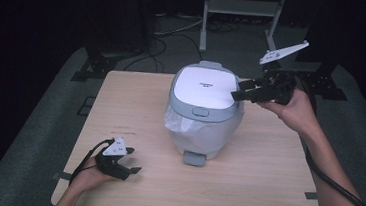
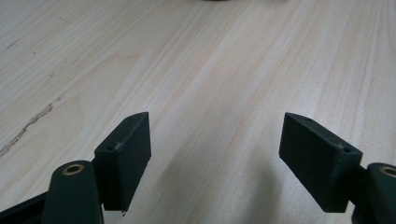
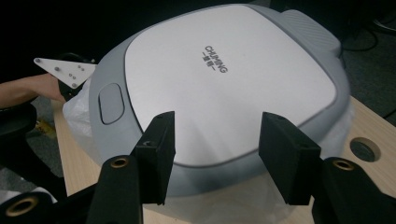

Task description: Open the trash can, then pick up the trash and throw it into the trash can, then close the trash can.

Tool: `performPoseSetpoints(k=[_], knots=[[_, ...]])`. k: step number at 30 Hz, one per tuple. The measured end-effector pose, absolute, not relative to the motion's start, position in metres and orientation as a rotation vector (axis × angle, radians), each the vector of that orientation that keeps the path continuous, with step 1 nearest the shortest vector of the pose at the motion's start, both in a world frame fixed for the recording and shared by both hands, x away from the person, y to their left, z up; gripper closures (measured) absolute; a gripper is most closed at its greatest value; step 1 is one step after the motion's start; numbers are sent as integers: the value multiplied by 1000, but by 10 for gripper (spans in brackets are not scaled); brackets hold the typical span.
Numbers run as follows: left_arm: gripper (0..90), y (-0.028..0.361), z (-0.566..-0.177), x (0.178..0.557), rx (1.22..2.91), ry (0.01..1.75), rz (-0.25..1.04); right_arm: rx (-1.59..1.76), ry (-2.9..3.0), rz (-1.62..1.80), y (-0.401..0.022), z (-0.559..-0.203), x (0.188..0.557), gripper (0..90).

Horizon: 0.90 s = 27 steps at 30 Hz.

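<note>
Holding my right tongs [image 1: 238, 94] wide, empty, at the bin [image 1: 203, 110] lid; left tongs [image 1: 132, 160] wide over the desk [image 1: 264, 180]

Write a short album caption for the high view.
Right gripper open at the closed bin's lid; left gripper rests open on the table.

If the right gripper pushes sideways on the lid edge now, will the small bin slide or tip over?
The bin would probably tip rather than slide: it looks tall for its footprint, and a push at the lid lands high. It is likely light, being plastic lined with a thin bag. The smooth wooden table may still let it skid slightly.
</note>
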State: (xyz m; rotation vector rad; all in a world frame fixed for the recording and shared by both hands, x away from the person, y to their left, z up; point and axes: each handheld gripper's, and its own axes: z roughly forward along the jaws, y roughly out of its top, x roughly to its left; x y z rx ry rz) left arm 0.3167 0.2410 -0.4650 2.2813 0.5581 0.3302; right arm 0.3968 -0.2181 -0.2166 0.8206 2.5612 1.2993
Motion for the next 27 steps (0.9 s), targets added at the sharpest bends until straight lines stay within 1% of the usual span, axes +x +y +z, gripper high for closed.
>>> performPoseSetpoints(k=[11,18,27], knots=[[232,239,-465,315,2290,560,329,854,2521,1289,-246,-219,380,438],[232,241,-466,317,2279,571,328,902,2504,1281,-258,-225,379,435],[230,240,-464,318,2281,566,336,972,2483,1256,-274,-241,379,430]])
